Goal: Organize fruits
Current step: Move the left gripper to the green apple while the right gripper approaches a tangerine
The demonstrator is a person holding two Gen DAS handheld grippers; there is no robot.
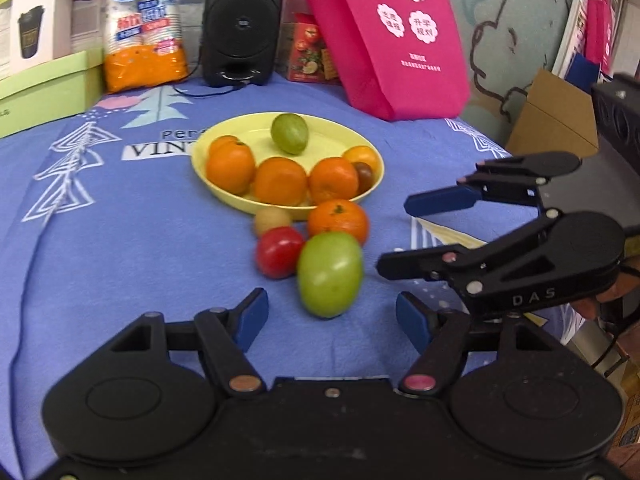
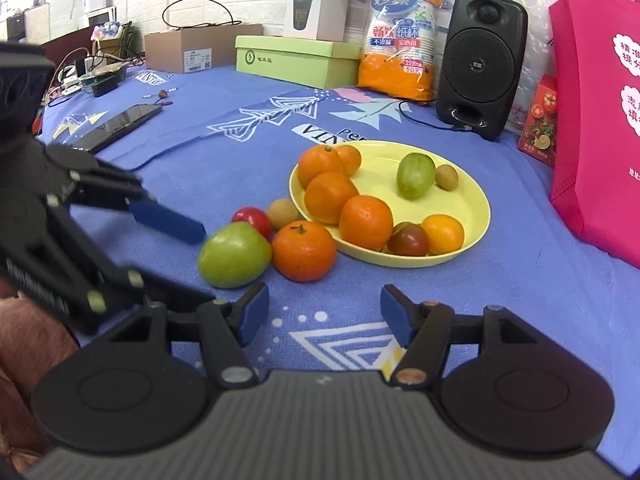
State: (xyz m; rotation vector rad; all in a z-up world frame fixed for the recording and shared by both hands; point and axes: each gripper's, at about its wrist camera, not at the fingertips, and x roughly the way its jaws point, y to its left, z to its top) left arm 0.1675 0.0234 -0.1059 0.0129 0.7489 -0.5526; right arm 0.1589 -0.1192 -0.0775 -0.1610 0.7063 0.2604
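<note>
A yellow plate (image 1: 340,138) (image 2: 472,216) on the blue cloth holds several oranges, a green fruit (image 1: 289,133) (image 2: 415,175) and a dark tomato (image 2: 408,239). In front of it on the cloth lie a large green tomato (image 1: 330,274) (image 2: 234,255), a red tomato (image 1: 279,252) (image 2: 253,219), an orange (image 1: 338,221) (image 2: 304,250) and a small tan fruit (image 1: 272,220) (image 2: 282,212). My left gripper (image 1: 332,318) is open and empty, just short of the green tomato. My right gripper (image 2: 324,312) is open and empty, near the loose orange; it also shows in the left wrist view (image 1: 394,236).
A black speaker (image 1: 240,20) (image 2: 478,64), a pack of paper cups (image 1: 144,24) (image 2: 400,40), a pink bag (image 1: 392,28) (image 2: 600,120), a red carton (image 1: 308,50) and green boxes (image 2: 296,58) line the back. A phone (image 2: 120,126) lies at the left.
</note>
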